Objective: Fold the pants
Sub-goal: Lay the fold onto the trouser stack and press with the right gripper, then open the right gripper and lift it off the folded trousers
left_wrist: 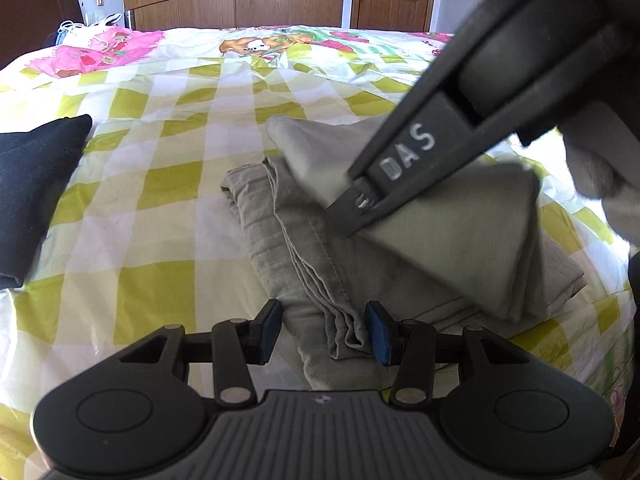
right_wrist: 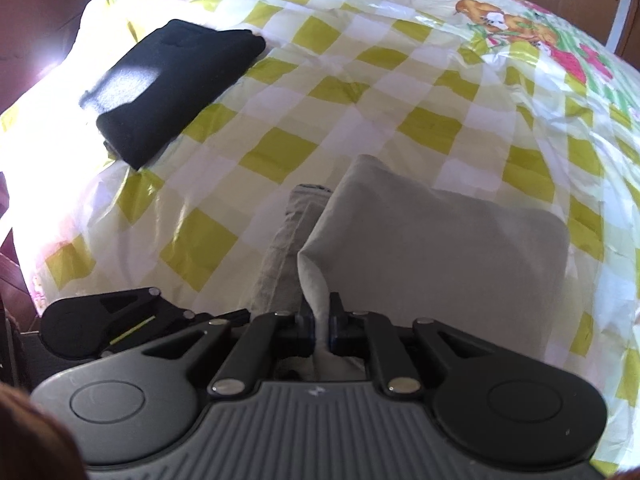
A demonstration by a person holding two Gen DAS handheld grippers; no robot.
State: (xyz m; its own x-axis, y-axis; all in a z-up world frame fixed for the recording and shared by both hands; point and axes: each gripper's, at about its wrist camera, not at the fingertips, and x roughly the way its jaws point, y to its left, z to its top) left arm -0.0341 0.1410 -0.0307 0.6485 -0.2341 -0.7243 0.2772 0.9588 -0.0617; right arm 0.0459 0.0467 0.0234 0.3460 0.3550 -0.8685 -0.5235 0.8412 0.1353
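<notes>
Left view: the pants (left_wrist: pixel 320 248) lie part-folded on the bed (left_wrist: pixel 160 200); the left gripper (left_wrist: pixel 324 330) is half open, straddling their near edge, holding nothing.
Right view: the right gripper (right_wrist: pixel 320 326) is nearly closed, pinching a lifted fold.
Advice: carry the fold across, align edges, release low.

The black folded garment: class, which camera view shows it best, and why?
The right wrist view: the black folded garment lies whole on the checked bedspread, all edges visible, though sun glare washes one patch. The left wrist view shows only one end of it, cut off by the picture's left edge.
</notes>
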